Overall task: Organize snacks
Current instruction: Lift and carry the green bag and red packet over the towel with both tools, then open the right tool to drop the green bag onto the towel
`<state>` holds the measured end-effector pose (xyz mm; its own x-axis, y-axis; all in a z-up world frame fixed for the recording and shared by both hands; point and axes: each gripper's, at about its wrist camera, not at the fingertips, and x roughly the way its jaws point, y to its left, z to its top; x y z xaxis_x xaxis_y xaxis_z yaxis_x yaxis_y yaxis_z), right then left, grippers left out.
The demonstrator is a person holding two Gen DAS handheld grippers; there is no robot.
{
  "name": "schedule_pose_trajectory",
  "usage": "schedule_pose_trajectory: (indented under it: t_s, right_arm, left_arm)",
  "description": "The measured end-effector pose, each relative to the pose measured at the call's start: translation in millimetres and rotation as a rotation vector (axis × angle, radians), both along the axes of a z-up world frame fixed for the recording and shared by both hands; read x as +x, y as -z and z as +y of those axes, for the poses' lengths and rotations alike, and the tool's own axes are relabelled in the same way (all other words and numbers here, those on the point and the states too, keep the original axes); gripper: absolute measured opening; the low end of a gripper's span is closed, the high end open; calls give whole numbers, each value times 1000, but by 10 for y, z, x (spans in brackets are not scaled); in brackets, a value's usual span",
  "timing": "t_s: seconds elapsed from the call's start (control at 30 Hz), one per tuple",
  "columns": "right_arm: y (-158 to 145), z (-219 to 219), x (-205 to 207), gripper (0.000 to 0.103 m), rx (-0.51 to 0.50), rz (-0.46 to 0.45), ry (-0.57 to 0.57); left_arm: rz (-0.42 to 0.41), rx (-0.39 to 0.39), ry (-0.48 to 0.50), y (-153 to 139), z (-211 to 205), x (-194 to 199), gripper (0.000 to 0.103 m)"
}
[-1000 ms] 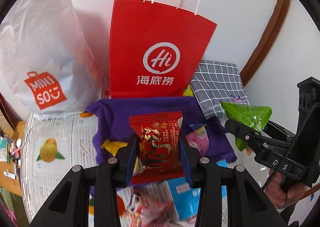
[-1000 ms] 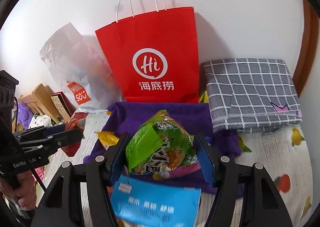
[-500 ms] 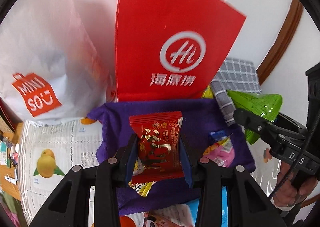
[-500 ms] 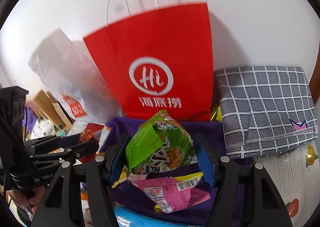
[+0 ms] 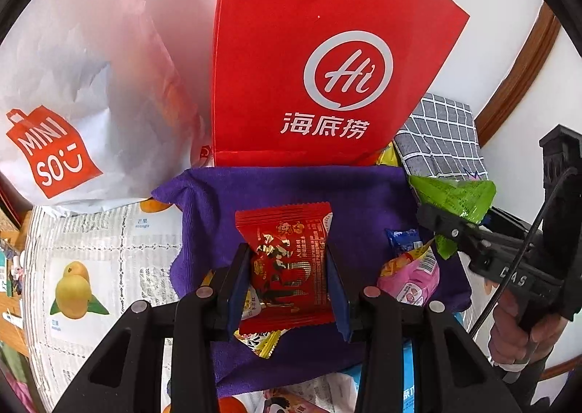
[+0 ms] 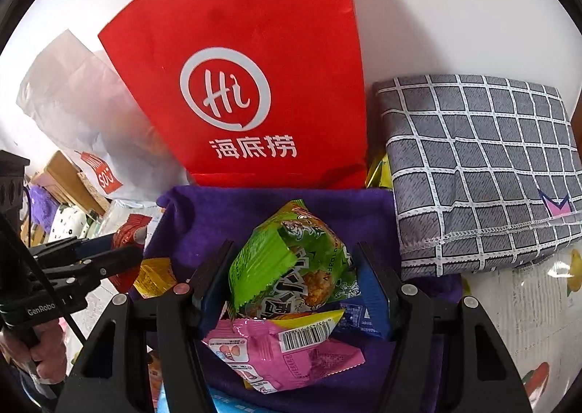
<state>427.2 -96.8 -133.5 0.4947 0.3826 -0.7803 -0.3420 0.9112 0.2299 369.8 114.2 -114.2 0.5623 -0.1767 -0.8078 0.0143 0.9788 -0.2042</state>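
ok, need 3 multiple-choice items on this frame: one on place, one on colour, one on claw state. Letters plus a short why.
1. Where does the grey checked cloth lie relative to the red paper bag, in the right wrist view?
A. To its right
B. To its left
C. Inside it

2. What colour is the packet in the left claw?
A. Blue
B. Red
C. White

3. What state is the right claw in?
A. Open and bare
B. Shut on a spoon
C. Shut on the green snack packet

Answers:
1. A, the cloth sits right of the bag, beside the purple cloth.
2. B, the red snack packet is pinched between its fingers.
3. C, both fingers press the green packet's sides.
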Motion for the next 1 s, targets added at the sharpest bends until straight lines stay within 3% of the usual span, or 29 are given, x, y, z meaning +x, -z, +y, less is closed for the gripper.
schedule_pose_trajectory:
  t_s: [0.4,1.0]
  right_arm:
    - [254,179,44,64,-68,96,-43]
    - [321,250,53,65,-110,126,-74]
  left_arm:
    - [41,-1,4,100,-43,33,38]
    - [72,3,19,177,-125,68,38]
